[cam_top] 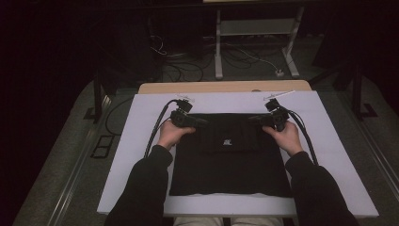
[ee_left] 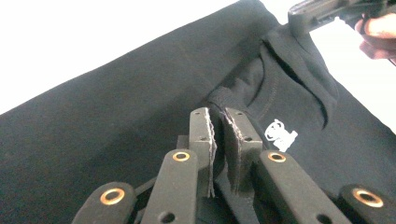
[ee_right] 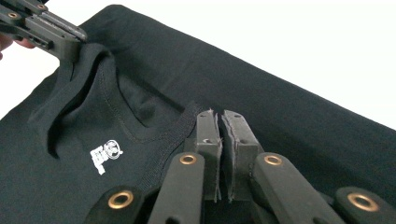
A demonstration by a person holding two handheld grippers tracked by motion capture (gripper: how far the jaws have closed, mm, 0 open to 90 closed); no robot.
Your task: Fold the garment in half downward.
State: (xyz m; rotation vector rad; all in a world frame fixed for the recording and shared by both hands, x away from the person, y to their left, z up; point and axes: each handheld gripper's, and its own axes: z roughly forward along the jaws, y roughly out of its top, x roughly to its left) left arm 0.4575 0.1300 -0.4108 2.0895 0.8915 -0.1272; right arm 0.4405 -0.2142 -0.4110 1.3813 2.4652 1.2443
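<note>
Black shirt [cam_top: 230, 162] spread flat on the white board [cam_top: 339, 155], collar end toward the far edge, hem toward the near edge. Already folded in part, by the look of it: sides tucked in to a neat rectangle, a folded band lying across the upper middle with the small white logo [cam_top: 227, 141] on it.

Left gripper [cam_top: 200, 121] at the far left corner of the shirt, closed on a pinch of collar cloth, as seen in the left gripper view [ee_left: 218, 122]. Right gripper [cam_top: 254, 119] at the far right corner, likewise closed on the ribbed collar edge [ee_right: 219, 122]. Both grips apparently secured, nothing lifted yet.

Judged about midway: sides done, grips taken. Left to do, most likely: lifting the collar end, carrying it toward the near edge, laying it over the hem, then smoothing.
</note>
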